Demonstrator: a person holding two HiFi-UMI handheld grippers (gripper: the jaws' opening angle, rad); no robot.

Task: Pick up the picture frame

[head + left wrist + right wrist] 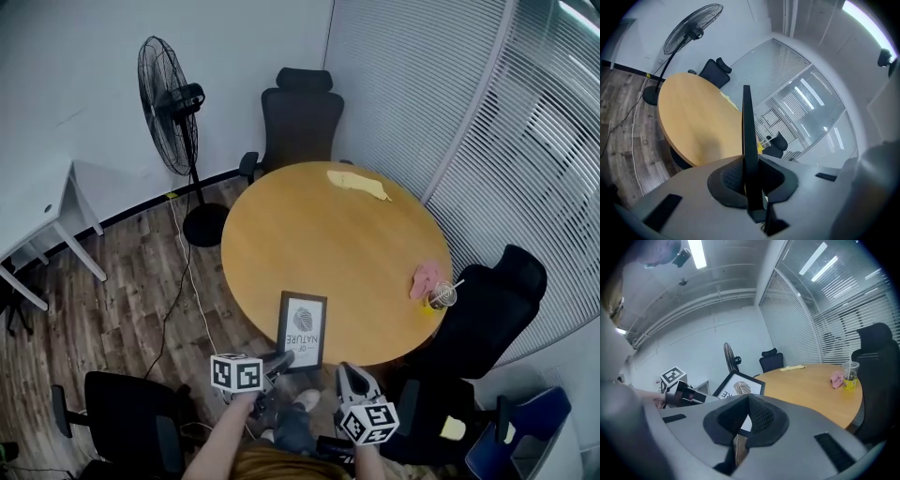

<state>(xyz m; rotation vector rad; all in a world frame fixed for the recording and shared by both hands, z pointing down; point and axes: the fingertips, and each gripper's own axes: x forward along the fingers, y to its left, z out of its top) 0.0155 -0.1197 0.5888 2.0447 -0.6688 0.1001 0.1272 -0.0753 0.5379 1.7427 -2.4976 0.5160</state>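
Found picture frame upright at the near edge of the round table, printed face toward the head camera. Could not tell whether its base touched the tabletop.

Found left gripper at the frame's lower left corner. In the left gripper view, saw the frame edge-on, running straight up between the two jaws, pads pressed on either face: a firm clamp on the frame.

Found right gripper just beside the frame's lower right corner, pointed up toward it. In the right gripper view, saw the jaw tips drawn together, with the frame's white print and dark bottom edge showing past them and through the gap below. Could not confirm any hold on the frame from this side.

Noted elsewhere on the table, well apart from the frame: yellow cloth at the far side, pink cloth touching a cup with straw at the right rim. Noted standing fan and black office chair beyond the table.
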